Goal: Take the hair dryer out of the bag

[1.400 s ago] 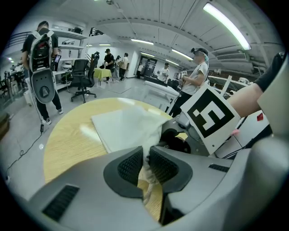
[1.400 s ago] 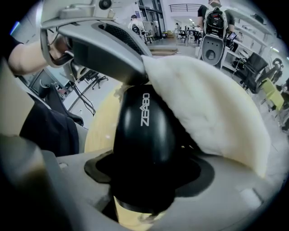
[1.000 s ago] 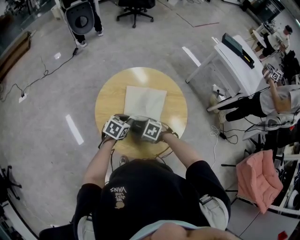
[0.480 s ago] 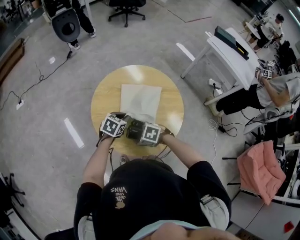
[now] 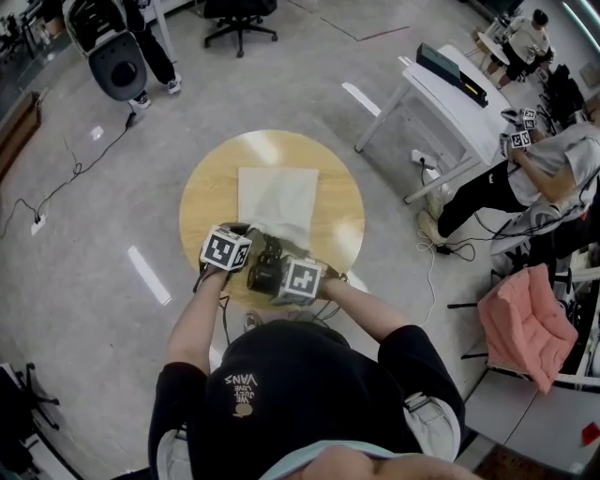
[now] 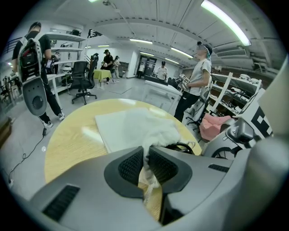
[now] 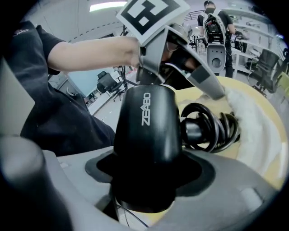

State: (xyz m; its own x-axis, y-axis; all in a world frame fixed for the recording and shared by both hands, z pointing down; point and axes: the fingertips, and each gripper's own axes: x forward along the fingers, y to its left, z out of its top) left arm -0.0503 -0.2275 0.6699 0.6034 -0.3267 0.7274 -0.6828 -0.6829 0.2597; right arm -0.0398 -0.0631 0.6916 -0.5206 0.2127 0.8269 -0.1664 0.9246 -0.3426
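A white cloth bag (image 5: pixel 274 199) lies on the round wooden table (image 5: pixel 202 202). My left gripper (image 5: pixel 244 236) is shut on the bag's near edge, and the fabric (image 6: pixel 145 149) is bunched between its pads (image 6: pixel 131 164). My right gripper (image 5: pixel 274 270) is shut on the black hair dryer (image 7: pixel 146 131), whose body stands out from between the jaws. The dryer (image 5: pixel 264 269) is at the table's near edge, just outside the bag's mouth. Its coiled black cord (image 7: pixel 207 128) lies on the table by the bag's opening, also in the left gripper view (image 6: pixel 178 147).
A white desk (image 5: pixel 450 89) stands to the right with a person seated beside it. A pink-draped chair (image 5: pixel 525 328) is at the lower right. An office chair (image 5: pixel 239 14) and a standing person (image 5: pixel 117 56) are at the far side. Cables run across the floor (image 5: pixel 66 178).
My right gripper has drawn the hair dryer back toward the person and a little up, farther out of the bag's mouth. The left gripper has kept its hold on the bag's edge.
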